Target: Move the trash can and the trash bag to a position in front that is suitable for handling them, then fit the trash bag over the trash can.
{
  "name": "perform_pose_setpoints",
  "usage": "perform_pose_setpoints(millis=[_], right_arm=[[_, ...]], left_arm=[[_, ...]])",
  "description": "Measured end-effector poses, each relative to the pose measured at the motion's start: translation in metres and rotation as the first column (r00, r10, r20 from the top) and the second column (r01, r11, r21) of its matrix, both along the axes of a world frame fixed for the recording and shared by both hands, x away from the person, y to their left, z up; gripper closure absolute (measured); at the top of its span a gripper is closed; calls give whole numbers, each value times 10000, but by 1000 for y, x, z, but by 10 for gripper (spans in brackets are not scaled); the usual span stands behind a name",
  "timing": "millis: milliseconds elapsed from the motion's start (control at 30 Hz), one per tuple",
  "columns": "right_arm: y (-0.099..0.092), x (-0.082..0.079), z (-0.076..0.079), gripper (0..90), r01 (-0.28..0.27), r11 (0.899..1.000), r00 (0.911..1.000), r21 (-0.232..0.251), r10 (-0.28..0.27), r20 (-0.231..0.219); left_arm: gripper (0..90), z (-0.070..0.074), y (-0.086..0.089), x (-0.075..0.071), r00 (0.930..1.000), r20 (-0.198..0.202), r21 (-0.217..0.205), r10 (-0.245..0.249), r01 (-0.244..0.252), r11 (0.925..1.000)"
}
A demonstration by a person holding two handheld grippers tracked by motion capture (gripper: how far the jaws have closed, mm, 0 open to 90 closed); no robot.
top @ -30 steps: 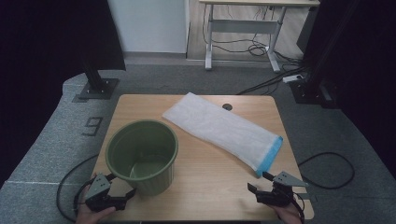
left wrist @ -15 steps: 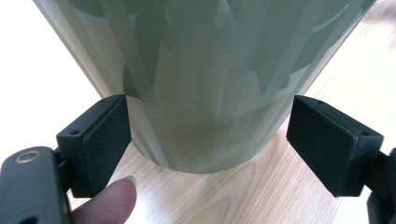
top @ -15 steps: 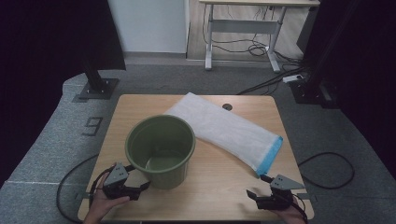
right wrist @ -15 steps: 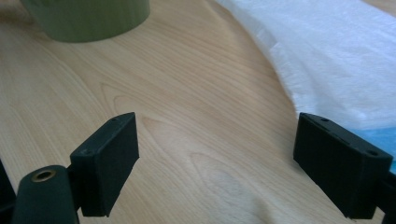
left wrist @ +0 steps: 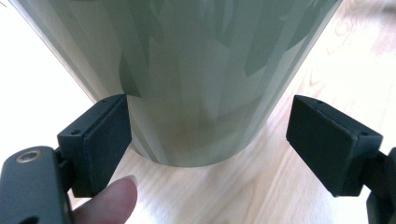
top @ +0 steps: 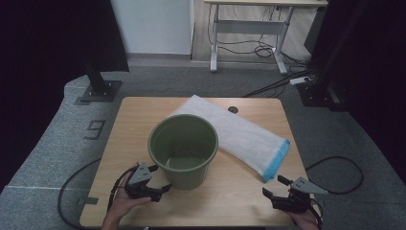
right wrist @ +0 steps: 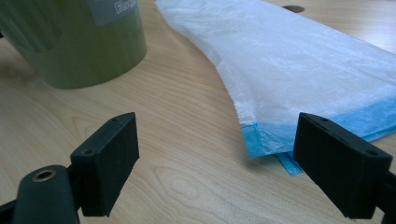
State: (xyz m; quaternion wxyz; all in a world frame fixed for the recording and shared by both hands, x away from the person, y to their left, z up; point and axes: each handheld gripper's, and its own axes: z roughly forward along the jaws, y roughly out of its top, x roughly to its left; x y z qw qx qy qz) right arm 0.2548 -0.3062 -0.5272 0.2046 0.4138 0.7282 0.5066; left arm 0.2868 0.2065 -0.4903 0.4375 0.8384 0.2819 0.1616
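Beside table edge, left gripper fingers seemingly touching bucket

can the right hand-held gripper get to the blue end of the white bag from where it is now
Probably yes. The right hand-held gripper stands open, facing the bag's blue end across bare table; the green bucket sits off to the side.

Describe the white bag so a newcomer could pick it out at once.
On the wooden table, look right of the green bucket: a long white bag lies flat, running diagonally from the far middle toward the right gripper. Its blue band at the near end sets it apart.
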Motion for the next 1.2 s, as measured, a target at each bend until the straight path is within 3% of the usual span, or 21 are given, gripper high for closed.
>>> perform_pose_setpoints(millis=[133, 233, 467, 600, 667, 867, 933, 1133, 1200], right_arm=[[0, -1, -1, 142, 306, 9994, 9995, 160, -305, -61], [3, -3, -3, 145, 484, 9986, 9987, 230, -480, -154], [6, -8, -5, 145, 449, 9989, 9988, 118, -447, -182], [7, -10, -7, 145, 395, 9992, 9990, -44, -396, -201], [7, -10, -8, 145, 399, 9991, 9990, -161, -403, -218], [11, -11, -5, 145, 438, 9988, 9990, -224, -440, -84], [13, -10, -3, 145, 487, 9985, 9988, -259, -488, -43], [33, 6, 2, 146, 659, 9954, 9978, -701, -660, 1], [46, 22, 5, 159, 922, 9937, 9957, -636, -925, -26]], left_arm=[[138, -1, -12, 6, 9986, 146, -115, 502, -501, 9987], [134, -4, -18, 13, 9966, 143, -499, 809, -801, 9955], [138, -7, -30, 15, 9968, 137, -606, 793, -783, 9951], [139, -6, -34, 13, 9990, 110, -499, 434, -428, 9978], [139, -5, -34, 12, 9987, 114, -277, 498, -495, 9984], [138, -5, -13, -4, 9920, 150, 305, 1252, -1256, 9916], [137, -7, -8, -6, 9909, 82, 216, 1340, -1342, 9907], [141, -21, 11, -10, 9859, -183, 683, 1666, -1650, 9839], [141, -27, 18, -13, 9854, -300, 936, 1676, -1642, 9820]])
